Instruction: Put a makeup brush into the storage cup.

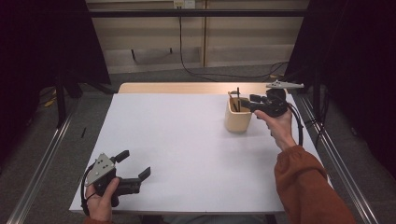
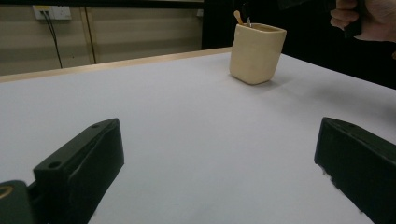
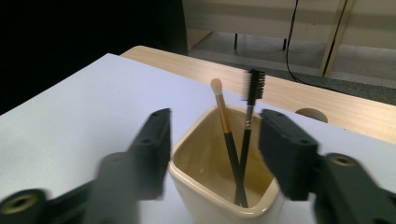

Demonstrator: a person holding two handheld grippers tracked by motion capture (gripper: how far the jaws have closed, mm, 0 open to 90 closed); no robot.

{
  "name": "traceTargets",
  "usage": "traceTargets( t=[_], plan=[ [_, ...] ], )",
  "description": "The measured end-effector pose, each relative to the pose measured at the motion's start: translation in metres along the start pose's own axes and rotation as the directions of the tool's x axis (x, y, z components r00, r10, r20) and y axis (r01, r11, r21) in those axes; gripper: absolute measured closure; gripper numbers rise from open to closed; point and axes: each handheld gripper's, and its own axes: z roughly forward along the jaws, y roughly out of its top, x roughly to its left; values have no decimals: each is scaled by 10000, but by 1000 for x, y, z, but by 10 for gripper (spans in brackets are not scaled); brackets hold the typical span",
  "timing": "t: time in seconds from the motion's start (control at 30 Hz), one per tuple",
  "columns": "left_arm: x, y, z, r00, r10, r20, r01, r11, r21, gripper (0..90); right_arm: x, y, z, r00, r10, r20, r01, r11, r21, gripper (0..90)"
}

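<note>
A cream square cup [image 1: 237, 120] stands at the back right of the white table top [image 1: 187, 140]. Two thin brushes lean crossed inside it: one with a pale round tip [image 3: 224, 126], and one with a black bristled head [image 3: 248, 130]. My right gripper [image 1: 247, 103] hangs just over the cup's rim [image 3: 205, 198] with its jaws apart. In the right gripper view [image 3: 217, 123] the brush stems rise between the jaws untouched. My left gripper [image 1: 135, 164] rests near the front left edge, open with nothing between its jaws [image 2: 219, 140]. From there the cup [image 2: 257, 53] stands far off.
A bare wooden strip [image 1: 187, 87] runs along the table's back edge, with a round hole [image 3: 312, 114] behind the cup. Metal rails flank the table. Cables lie on the floor beyond. An orange sleeve [image 1: 303, 186] covers the right forearm.
</note>
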Motion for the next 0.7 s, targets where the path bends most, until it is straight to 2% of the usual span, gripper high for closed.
traceTargets(
  t=[0.23, 0.43, 0.5, 0.57, 0.7],
  plan=[
    [0, 0, 3, 9999, -114, -36, 114, 9999, 29, 13, 0, 1, 3, 9999, 52, -88, -53, 9999, -112, 247],
    [0, 0, 4, 10000, -67, -36, 67, 9999, 100, 13, -4, 0, 4, 9992, 352, -182, -357, 9989, -312, 118],
    [0, 0, 4, 9999, -129, -52, 130, 9999, 87, 13, -5, -1, 3, 9994, 196, -291, -205, 9993, -307, 63],
    [1, 0, 4, 9999, -103, -46, 103, 9999, 84, 13, -5, -1, 1, 9989, 249, -405, -262, 9991, -333, 53],
    [0, 0, 4, 10000, -45, -10, 45, 10000, 65, 13, -6, -2, -5, 9994, 289, -197, -299, 9984, -483, 78]
  ],
)
